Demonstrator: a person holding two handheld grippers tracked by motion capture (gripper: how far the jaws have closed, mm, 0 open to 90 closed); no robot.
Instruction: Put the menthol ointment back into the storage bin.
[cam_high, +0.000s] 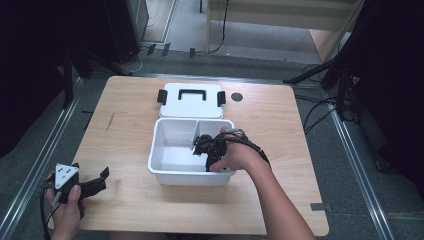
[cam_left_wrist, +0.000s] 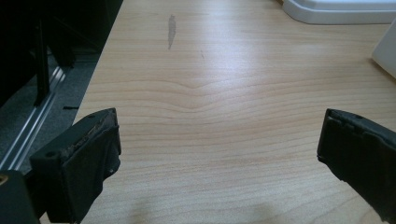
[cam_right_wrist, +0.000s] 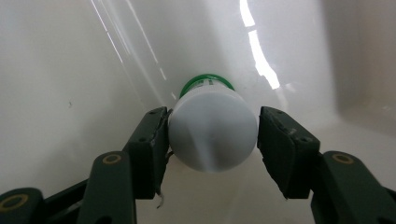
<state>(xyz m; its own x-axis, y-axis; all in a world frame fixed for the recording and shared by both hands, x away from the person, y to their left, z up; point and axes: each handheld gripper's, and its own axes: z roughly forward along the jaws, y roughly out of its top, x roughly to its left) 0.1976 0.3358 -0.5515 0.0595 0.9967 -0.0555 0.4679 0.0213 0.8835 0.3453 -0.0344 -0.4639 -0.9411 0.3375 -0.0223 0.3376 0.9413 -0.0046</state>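
The left hand-held gripper (cam_high: 92, 184) is resting low over the near left corner of the table (cam_high: 130, 105), held by the person's left hand (cam_high: 67, 205). Its jaws are standing spread wide, with bare wood between them in the left gripper view. Ahead of it and off to its right, the white bin (cam_high: 172, 172) is sitting near the middle of the table, and beyond the bin the white lid (cam_high: 192, 102) with a black handle is lying flat, its near edge just beside the bin's far rim.

The right hand-held gripper (cam_high: 204, 144) is reaching down into the bin, held by the person's right hand (cam_high: 237, 157). In the right gripper view, its jaws are pinching a small white bottle (cam_right_wrist: 212, 130) with a green cap, one pad on each side of the body. The bottle is pointing straight away from this gripper, with the cap end toward the bin's white wall (cam_right_wrist: 70, 70).
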